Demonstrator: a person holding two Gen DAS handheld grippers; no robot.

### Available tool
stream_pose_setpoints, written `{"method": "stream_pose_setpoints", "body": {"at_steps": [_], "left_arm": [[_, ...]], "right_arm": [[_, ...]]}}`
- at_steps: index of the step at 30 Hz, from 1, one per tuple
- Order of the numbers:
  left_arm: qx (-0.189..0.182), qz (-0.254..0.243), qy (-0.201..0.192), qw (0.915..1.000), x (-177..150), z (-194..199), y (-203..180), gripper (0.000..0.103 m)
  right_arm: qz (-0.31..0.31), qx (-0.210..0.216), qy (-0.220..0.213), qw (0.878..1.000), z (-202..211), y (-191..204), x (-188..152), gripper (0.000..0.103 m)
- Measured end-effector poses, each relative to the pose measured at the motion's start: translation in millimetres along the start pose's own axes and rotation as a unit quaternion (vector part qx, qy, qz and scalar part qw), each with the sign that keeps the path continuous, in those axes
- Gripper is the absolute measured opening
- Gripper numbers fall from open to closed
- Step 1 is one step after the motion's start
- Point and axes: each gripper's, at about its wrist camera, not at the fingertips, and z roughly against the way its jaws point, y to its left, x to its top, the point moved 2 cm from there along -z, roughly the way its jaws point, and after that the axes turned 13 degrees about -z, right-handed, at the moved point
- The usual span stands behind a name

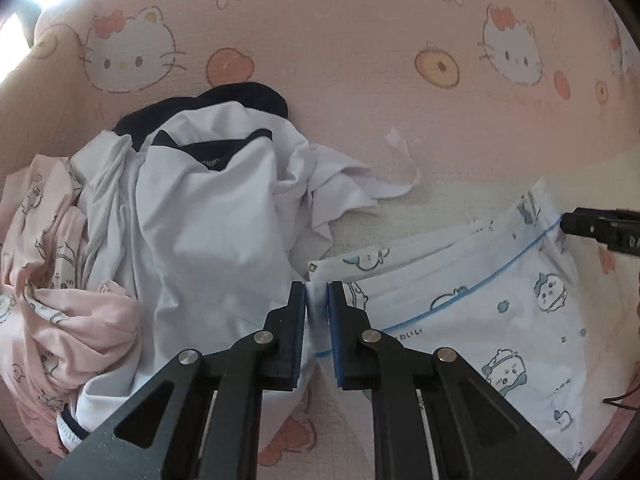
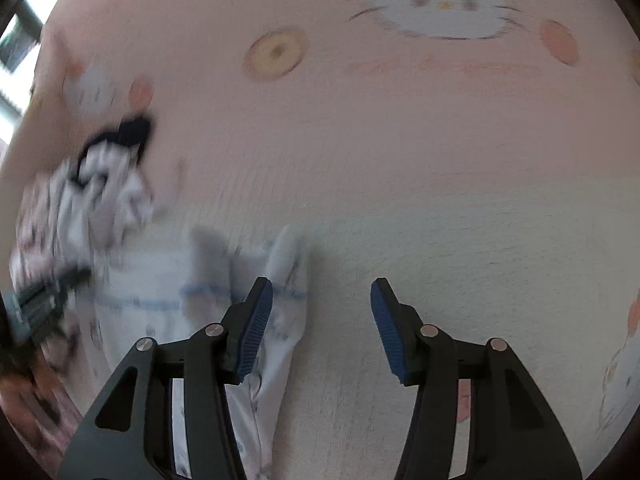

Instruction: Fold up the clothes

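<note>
**A:** How far along are you?

**B:** Early, by the look of it. You've got one garment in work: the white printed garment (image 1: 480, 304) with the blue line lies partly flattened on the pink cartoon bedsheet (image 1: 340, 80), on the right of the left-wrist view. The rest isn't touched: a crumpled white shirt with navy collar (image 1: 208, 216) and a pink printed garment (image 1: 60, 288) sit bunched together to the left, unfolded.

**A:** And your tongs?

**B:** Your left tongs (image 1: 317, 300) are nearly closed, pinching the near corner of the printed garment between the blue pads. Your right tongs (image 2: 322, 312) stand wide apart with nothing between them; the left pad hangs over the garment's right edge, the right one over bare sheet. Whether it touches cloth, I can't tell; that view is blurred.

**A:** Room to move?

**B:** Plenty. The sheet beyond and to the right of the printed garment is bare, so you can lay a fold there. The tight side is the left: the pile lies just beside your left tongs, so a sweep that way may drag the shirt along. A small scrap of white cloth (image 1: 404, 152) lies farther up.
</note>
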Motion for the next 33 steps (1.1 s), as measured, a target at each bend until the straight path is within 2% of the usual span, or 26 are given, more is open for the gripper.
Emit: {"method": "stream_pose_setpoints", "body": {"at_steps": [5,6,9,13,19,21,23,25,28,31,33], "left_arm": [[-0.006,0.001,0.026,0.9996,-2,-18,-4,0.014],[-0.004,0.0,0.031,0.9995,-3,-21,-4,0.014],[-0.001,-0.006,0.043,0.9991,-6,-29,-5,0.021],[0.007,-0.014,0.046,0.9988,-6,-33,-6,0.023],[-0.007,0.005,0.036,0.9993,-10,-25,-1,0.026],[-0.014,0.014,0.027,0.9995,-14,-17,0,0.024],[-0.024,0.019,0.016,0.9994,-14,-12,3,0.019],[-0.044,0.024,0.01,0.9987,-12,-8,5,0.019],[-0.064,0.036,0.017,0.9972,-14,-7,8,0.02],[-0.061,0.039,0.035,0.9967,-19,-13,11,0.026],[-0.055,0.038,0.045,0.9967,-24,-18,10,0.034]], "right_arm": [[0.084,-0.038,0.014,0.996,-21,31,-17,0.055],[0.093,-0.047,0.02,0.994,-26,34,-21,0.058],[0.157,-0.094,0.024,0.983,-25,45,-36,0.06],[0.167,-0.134,0.043,0.976,-15,27,-44,0.065],[0.162,-0.18,0.038,0.969,-2,4,-38,0.069],[0.145,-0.16,0.032,0.976,8,3,-33,0.069],[0.128,-0.138,0.026,0.982,19,1,-28,0.069],[0.093,-0.081,-0.01,0.992,41,1,-19,0.069],[0.061,-0.002,-0.044,0.997,57,8,-14,0.069],[0.087,0.005,-0.047,0.995,37,29,-18,0.07],[0.111,-0.018,-0.033,0.993,10,45,-20,0.069]]}}
